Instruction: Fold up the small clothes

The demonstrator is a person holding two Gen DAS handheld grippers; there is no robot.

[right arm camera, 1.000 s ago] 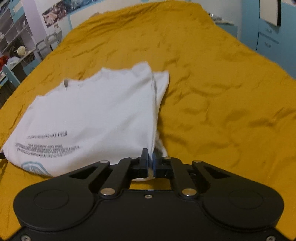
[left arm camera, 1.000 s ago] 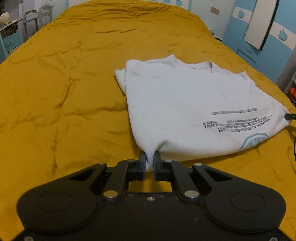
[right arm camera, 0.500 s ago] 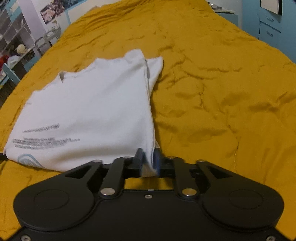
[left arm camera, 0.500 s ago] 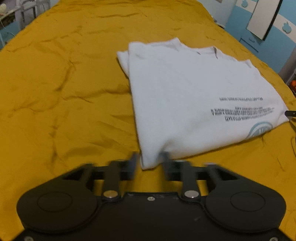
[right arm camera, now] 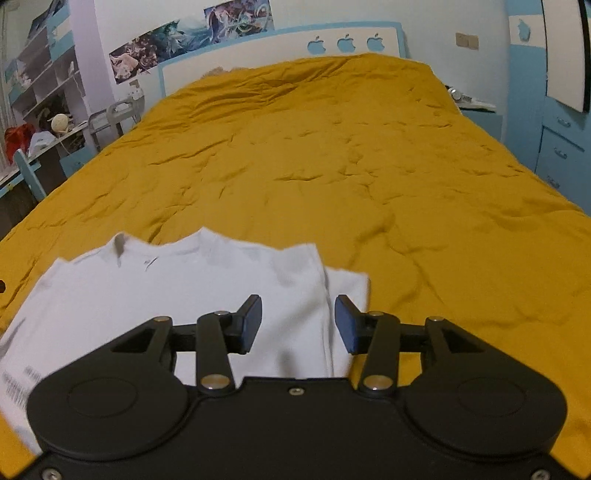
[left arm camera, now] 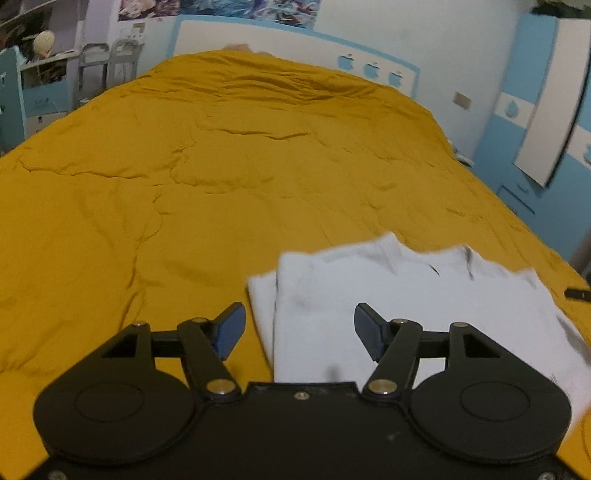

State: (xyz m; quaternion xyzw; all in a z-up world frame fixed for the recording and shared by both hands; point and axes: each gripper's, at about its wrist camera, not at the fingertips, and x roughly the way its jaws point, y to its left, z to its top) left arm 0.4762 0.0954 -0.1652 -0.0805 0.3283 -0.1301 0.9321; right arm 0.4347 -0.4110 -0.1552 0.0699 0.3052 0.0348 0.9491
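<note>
1. A white T-shirt lies folded and flat on a bed covered by a mustard-yellow bedspread, near the bed's near edge.
2. In the left wrist view, the left gripper hangs over the shirt's left folded edge. Its jaws have just been opening and now stand well apart. The cloth lies below the gap, and neither blue pad presses on it.
3. In the right wrist view, the right gripper hangs over the shirt's right folded edge. Its jaws have also just been opening and stand moderately apart, gripping nothing.
4. The shirt's neckline points toward the head of the bed. A narrower folded layer, seemingly a sleeve, sticks out at each side edge.
5. Small dark printed text shows on the shirt at the lower left of the right wrist view.
6. A white headboard with blue apple shapes stands at the far end of the bed, with posters on the wall above it.
</note>
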